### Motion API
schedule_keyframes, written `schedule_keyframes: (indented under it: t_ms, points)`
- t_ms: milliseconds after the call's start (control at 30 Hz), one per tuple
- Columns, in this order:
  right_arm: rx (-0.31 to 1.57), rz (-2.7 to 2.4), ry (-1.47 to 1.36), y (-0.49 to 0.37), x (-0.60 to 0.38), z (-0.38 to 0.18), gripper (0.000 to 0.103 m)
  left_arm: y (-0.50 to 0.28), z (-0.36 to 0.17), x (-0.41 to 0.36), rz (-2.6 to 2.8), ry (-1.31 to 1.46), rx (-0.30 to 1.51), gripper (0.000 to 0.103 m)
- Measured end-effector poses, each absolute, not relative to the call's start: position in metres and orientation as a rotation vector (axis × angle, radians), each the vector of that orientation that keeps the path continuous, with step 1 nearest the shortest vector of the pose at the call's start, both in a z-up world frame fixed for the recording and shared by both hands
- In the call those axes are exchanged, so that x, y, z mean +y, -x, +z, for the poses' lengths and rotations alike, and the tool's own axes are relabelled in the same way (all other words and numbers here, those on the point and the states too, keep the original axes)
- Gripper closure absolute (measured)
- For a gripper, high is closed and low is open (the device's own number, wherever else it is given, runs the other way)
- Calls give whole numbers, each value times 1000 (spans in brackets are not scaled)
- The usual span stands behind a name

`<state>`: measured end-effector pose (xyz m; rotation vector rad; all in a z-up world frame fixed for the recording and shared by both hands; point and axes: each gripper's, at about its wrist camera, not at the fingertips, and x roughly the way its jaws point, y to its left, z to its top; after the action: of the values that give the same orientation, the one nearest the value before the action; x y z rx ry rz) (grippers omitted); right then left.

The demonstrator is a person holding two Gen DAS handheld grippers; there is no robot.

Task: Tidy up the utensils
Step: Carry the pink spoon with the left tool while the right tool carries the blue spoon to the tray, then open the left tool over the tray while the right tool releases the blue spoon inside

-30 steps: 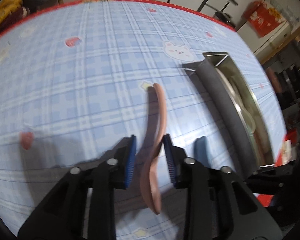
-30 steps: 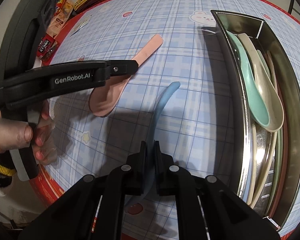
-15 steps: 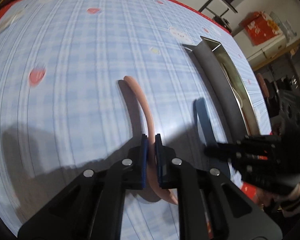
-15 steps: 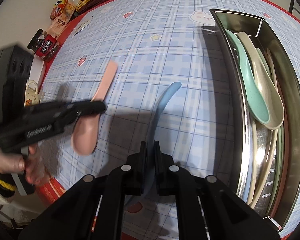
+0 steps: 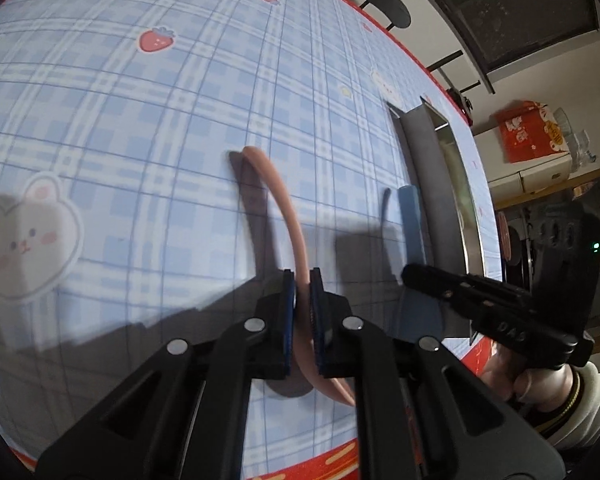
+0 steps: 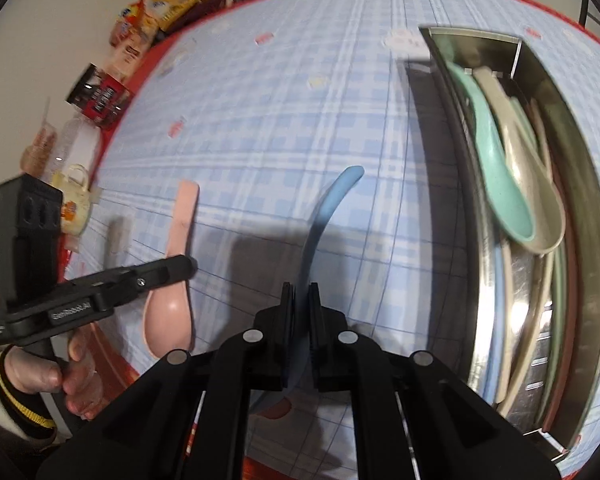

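My left gripper (image 5: 302, 280) is shut on a pink spoon (image 5: 284, 204), held above the checked tablecloth with its handle pointing away. The right wrist view shows that same pink spoon (image 6: 178, 240) in the left gripper (image 6: 188, 266) at the left. My right gripper (image 6: 300, 294) is shut on a blue spoon (image 6: 326, 210), its handle pointing forward over the table; the blue spoon (image 5: 410, 216) also shows in the left wrist view. A steel tray (image 6: 588, 216) at the right holds a green spoon (image 6: 496, 168), a beige spoon (image 6: 528, 184) and other utensils.
The table has a blue checked cloth (image 5: 140, 140) with a red edge. Snack packets and small boxes (image 6: 140, 32) lie beyond the far left edge. A black stool (image 5: 388, 4) stands behind the table. A person's hand (image 6: 48, 372) grips the left tool.
My left gripper closed on the pink spoon, lifted it off the cloth and carried it toward the near left edge while rolling. My right gripper kept still with the blue spoon.
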<state>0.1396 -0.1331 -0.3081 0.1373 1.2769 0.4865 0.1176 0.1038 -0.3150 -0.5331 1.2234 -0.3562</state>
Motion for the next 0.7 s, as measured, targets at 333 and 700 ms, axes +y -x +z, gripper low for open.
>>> schedule_keyframes:
  t_ms: [333,700]
  points:
    - [1157,456,-183,-137,-193,-264,95,-137,-267,77,-454,506,1150,92]
    - [1154,411,-65,-154,-255,-260,95,-189,-240,-35,-633,408,1125,92]
